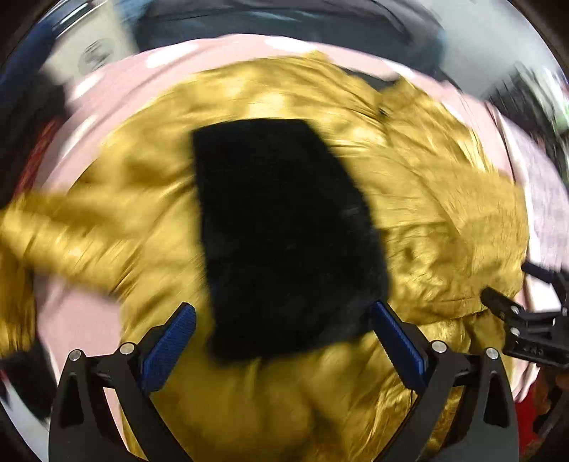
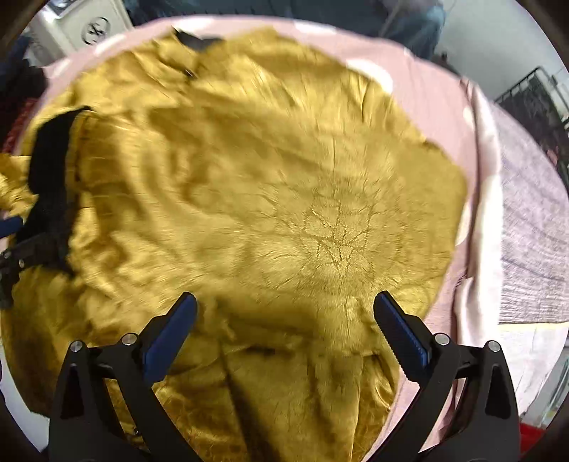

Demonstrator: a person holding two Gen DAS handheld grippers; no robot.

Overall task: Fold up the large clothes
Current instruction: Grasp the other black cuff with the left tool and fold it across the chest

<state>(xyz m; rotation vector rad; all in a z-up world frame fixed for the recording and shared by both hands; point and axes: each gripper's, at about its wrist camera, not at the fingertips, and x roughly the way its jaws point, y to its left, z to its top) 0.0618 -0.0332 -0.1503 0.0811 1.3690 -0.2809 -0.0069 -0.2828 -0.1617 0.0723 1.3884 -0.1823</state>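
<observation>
A large mustard-yellow furry garment [image 1: 444,220] lies spread on a pink sheet [image 1: 117,92]. It has a black furry panel [image 1: 284,231] at its middle. My left gripper [image 1: 282,320] is open just above the near edge of that black panel, holding nothing. The right wrist view shows the garment [image 2: 266,199] filling most of the frame, with the black panel [image 2: 49,177] at the far left. My right gripper [image 2: 284,309] is open above the yellow fabric, holding nothing. The right gripper's tip also shows in the left wrist view [image 1: 505,309]. Both views are blurred by motion.
A lilac knitted blanket [image 2: 533,234] lies to the right of the pink sheet [image 2: 426,92]. A white appliance [image 2: 81,32] stands at the far left. Dark bedding [image 1: 284,25] lies beyond the sheet. A black wire rack [image 2: 540,103] is at the far right.
</observation>
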